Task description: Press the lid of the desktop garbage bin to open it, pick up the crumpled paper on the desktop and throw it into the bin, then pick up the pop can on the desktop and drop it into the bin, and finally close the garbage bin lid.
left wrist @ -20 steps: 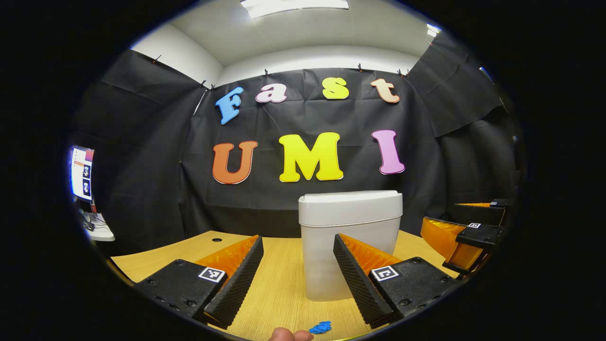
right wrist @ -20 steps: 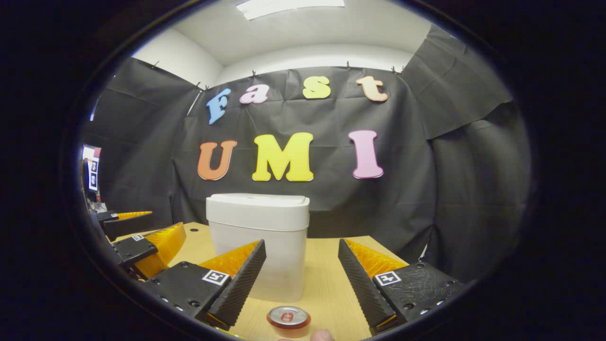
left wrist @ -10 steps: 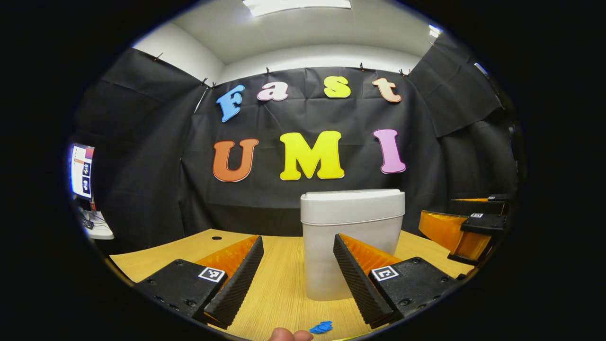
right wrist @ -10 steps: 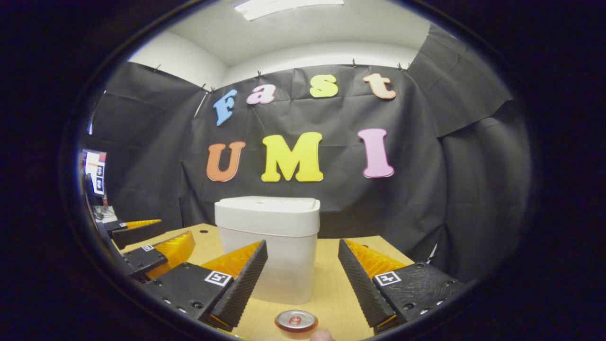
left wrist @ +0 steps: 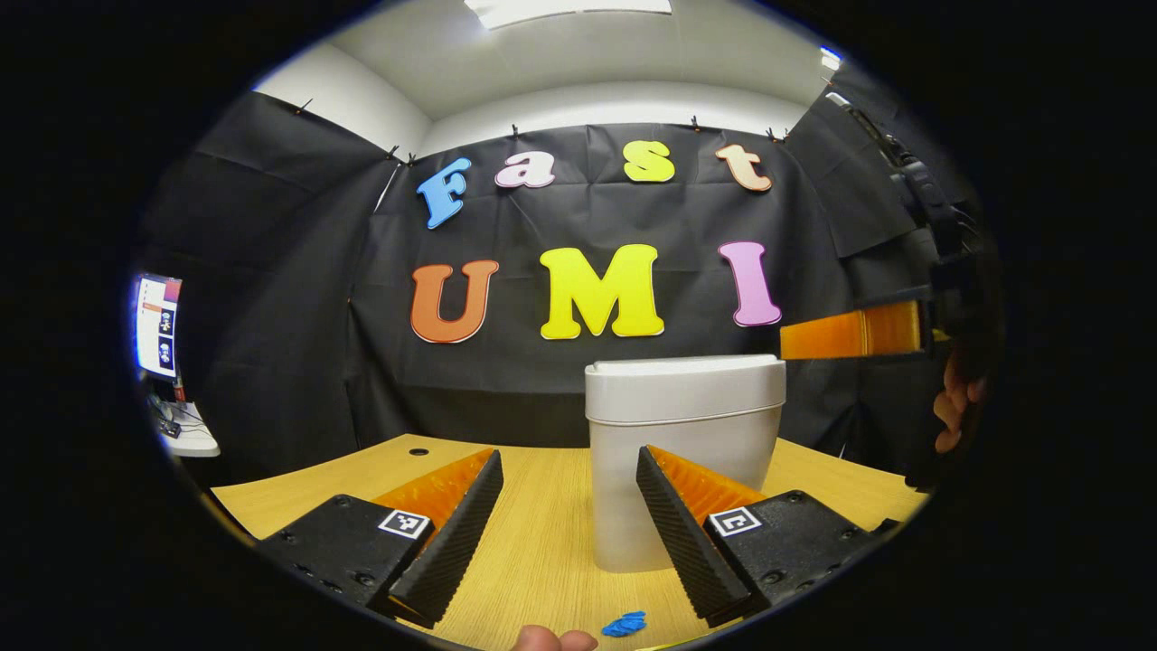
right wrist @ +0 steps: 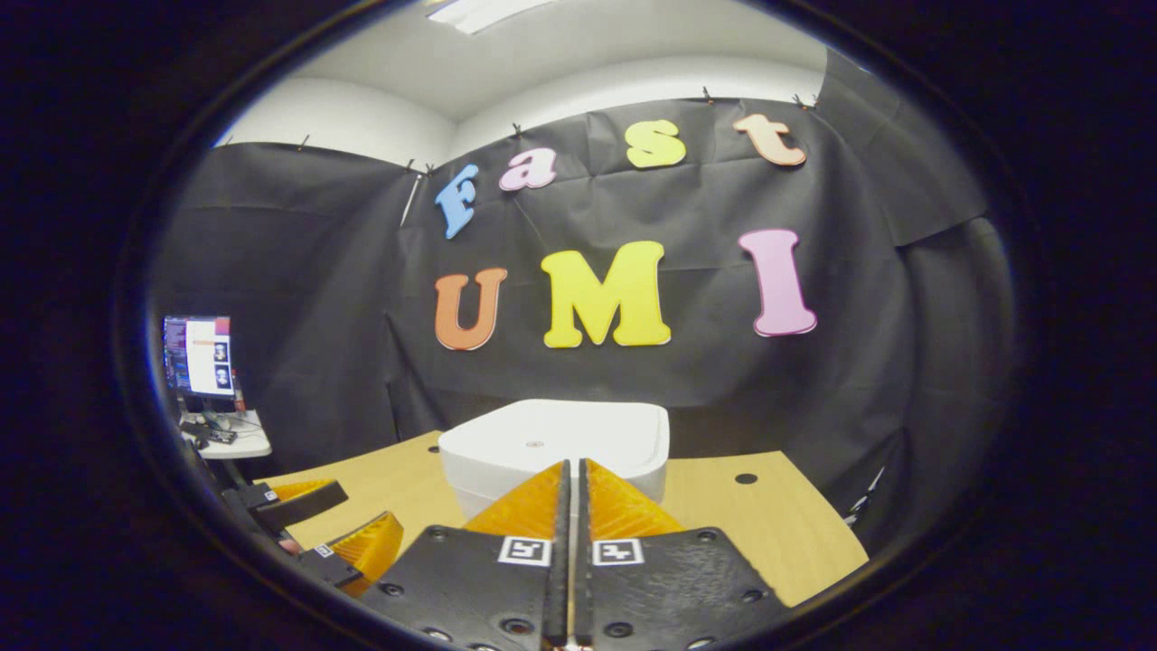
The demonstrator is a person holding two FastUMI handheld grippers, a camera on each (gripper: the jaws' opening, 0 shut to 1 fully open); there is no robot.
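Right gripper (right wrist: 570, 470): we hold it clenched, empty, above the bin lid (right wrist: 553, 438).
Risk: we press off-centre; lid stays latched.

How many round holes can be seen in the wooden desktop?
2. One small dark round hole lies far left of the white plastic bin, the other right of it. More may be hidden.

Wooden desktop (left wrist: 542, 542): white garbage bin (left wrist: 682, 452) stands mid-table, lid on; blue crumpled paper (left wrist: 624, 623) at near edge.
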